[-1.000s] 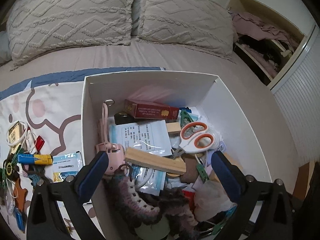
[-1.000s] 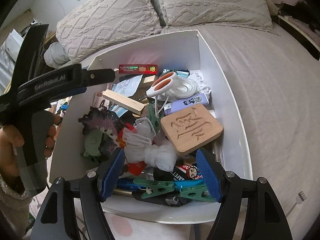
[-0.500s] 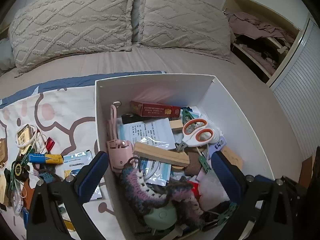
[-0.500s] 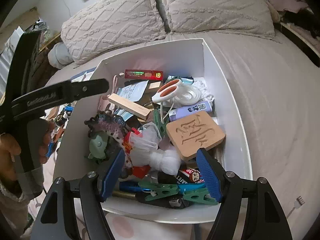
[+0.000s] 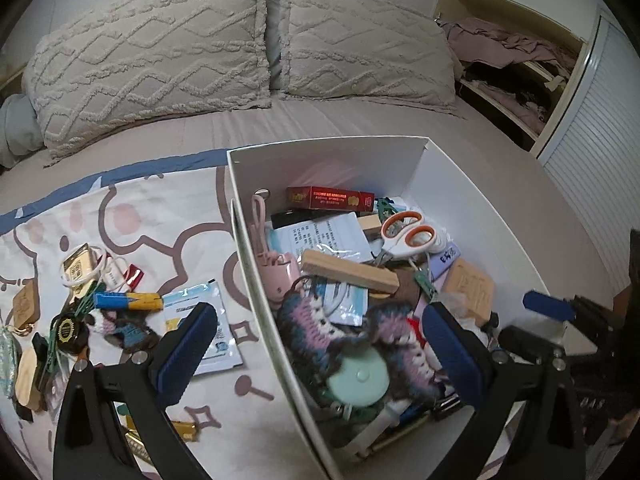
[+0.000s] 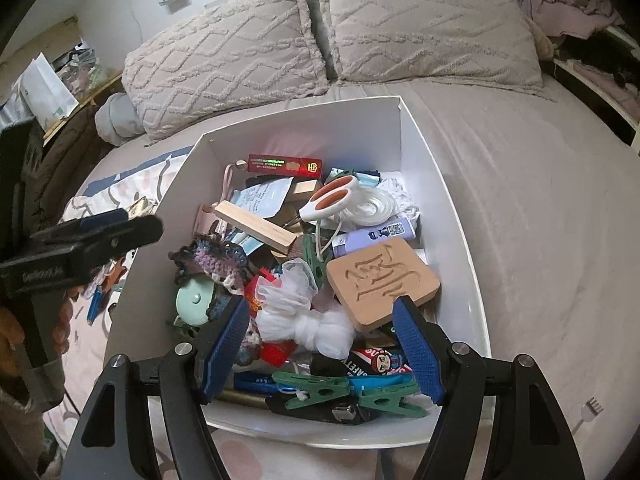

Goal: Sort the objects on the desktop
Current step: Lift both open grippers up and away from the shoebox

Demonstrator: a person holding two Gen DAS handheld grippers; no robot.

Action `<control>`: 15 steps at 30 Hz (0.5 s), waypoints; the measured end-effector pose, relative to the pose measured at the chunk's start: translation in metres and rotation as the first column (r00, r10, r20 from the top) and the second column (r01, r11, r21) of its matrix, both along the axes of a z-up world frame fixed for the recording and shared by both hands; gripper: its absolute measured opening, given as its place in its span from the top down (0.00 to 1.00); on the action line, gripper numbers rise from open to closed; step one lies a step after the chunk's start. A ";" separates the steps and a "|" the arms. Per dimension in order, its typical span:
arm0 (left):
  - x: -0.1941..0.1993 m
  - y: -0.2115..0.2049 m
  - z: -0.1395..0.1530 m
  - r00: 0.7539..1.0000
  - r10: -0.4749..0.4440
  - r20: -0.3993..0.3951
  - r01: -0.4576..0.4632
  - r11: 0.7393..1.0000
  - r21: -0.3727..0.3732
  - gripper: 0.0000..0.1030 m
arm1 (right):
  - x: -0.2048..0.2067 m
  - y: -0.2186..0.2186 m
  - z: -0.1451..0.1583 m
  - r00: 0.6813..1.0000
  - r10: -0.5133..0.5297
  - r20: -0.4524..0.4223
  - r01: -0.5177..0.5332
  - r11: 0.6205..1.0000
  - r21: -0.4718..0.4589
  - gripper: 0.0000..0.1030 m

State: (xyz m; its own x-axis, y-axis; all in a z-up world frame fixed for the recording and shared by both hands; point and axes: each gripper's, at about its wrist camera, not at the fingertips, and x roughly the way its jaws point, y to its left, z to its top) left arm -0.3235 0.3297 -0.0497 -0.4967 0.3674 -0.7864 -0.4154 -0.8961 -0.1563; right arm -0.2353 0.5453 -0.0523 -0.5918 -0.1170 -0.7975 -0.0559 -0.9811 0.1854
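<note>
A white box (image 5: 240,216) on the bed holds a jumble: orange-handled scissors (image 5: 404,236), a red carton (image 5: 332,198), a wooden block (image 5: 348,276) and a crochet piece (image 5: 316,320). My left gripper (image 5: 320,354) is open and holds nothing. It straddles the box's left wall, one finger over the mat and one over the box. My right gripper (image 6: 320,346) hangs open over the box's near end, above a white gauze bundle (image 6: 304,316). Beside that bundle lies a carved wooden tile (image 6: 382,280). Green clothespins (image 6: 320,390) lie under the right gripper.
Left of the box, a cartoon-print mat (image 5: 160,216) carries a blue-yellow tube (image 5: 128,300), a sachet (image 5: 200,312), keychains and other small items. Two pillows (image 5: 160,60) lie beyond. A shelf with clothes (image 5: 512,64) stands at the far right. A hand (image 6: 12,336) holds the left gripper.
My left gripper has drifted left and slightly up, so the box slid right in its view and more of the mat shows. The right gripper has barely moved; both stay open.
</note>
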 end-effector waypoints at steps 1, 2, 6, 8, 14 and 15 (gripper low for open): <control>0.002 -0.001 0.001 1.000 -0.003 -0.007 0.003 1.000 -0.003 0.00 | 0.000 -0.001 0.000 1.000 0.001 -0.002 -0.001 1.000 0.002 0.28; 0.004 -0.002 0.002 1.000 -0.003 -0.014 0.003 1.000 -0.007 0.00 | 0.000 -0.002 0.000 1.000 0.000 -0.004 0.000 1.000 0.006 0.24; 0.010 -0.005 0.005 0.999 -0.010 -0.034 0.009 1.000 -0.013 0.00 | 0.002 -0.003 0.004 0.999 -0.010 -0.032 0.011 1.000 0.024 0.07; 0.012 -0.009 0.007 0.999 -0.011 -0.038 0.011 1.000 -0.007 0.00 | 0.003 -0.002 0.006 0.999 -0.021 -0.040 0.022 0.999 0.024 0.07; 0.017 -0.025 0.011 0.998 -0.005 -0.069 0.006 1.000 0.001 0.00 | 0.008 0.000 0.006 0.996 -0.055 -0.063 0.056 0.998 0.013 0.06; 0.017 -0.028 0.011 0.998 -0.003 -0.069 0.003 1.000 0.002 0.00 | 0.008 0.000 0.005 0.996 -0.062 -0.063 0.063 0.998 0.010 0.03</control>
